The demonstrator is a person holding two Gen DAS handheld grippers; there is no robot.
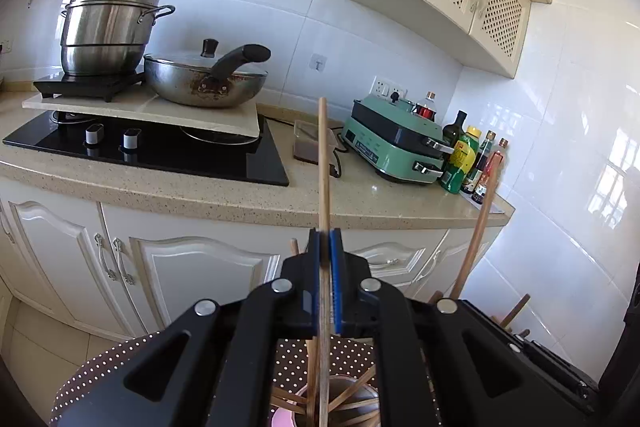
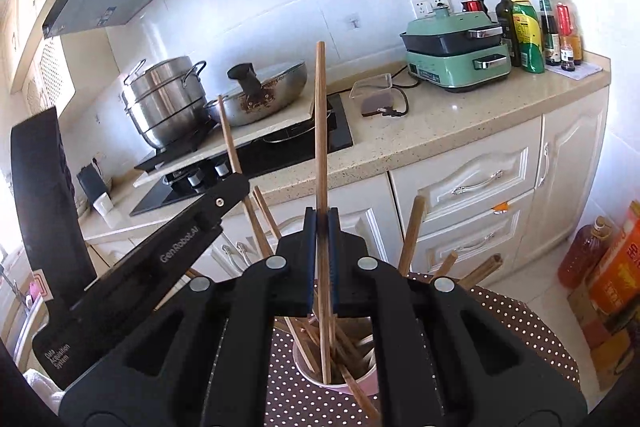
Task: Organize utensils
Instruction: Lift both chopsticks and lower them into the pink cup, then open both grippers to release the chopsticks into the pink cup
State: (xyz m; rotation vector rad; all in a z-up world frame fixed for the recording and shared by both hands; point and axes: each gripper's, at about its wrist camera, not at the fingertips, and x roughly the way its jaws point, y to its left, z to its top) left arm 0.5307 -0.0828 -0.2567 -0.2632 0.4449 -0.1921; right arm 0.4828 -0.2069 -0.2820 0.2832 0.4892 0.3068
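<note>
2 grippers work here, and each one holds 1 wooden chopstick above the same pink cup [image 2: 362, 385].

On the left side, the left gripper [image 1: 325, 247] is closed on a chopstick [image 1: 323, 163]. The stick stands nearly upright between the blue pads, and its lower end already reaches down into the cup [image 1: 280, 419], which is at the bottom edge of this view. I think it is held vertical so that it can slide in between the other chopsticks without pushing them.

On the right side, the right gripper [image 2: 321, 227] is clamped on another chopstick [image 2: 320, 131] in the same upright way, and its tip is inside the cup too. The cup stands on a brown cloth with white dots [image 2: 520, 327], and many chopsticks [image 2: 412, 235] lean out of it in all directions like a fan.

Behind both, the kitchen counter [image 2: 440, 131] carries a wok [image 1: 204, 83] and a green cooker [image 2: 456, 55], well apart from the cup.

In my judgement, both sticks are almost delivered and only need to be released.
</note>
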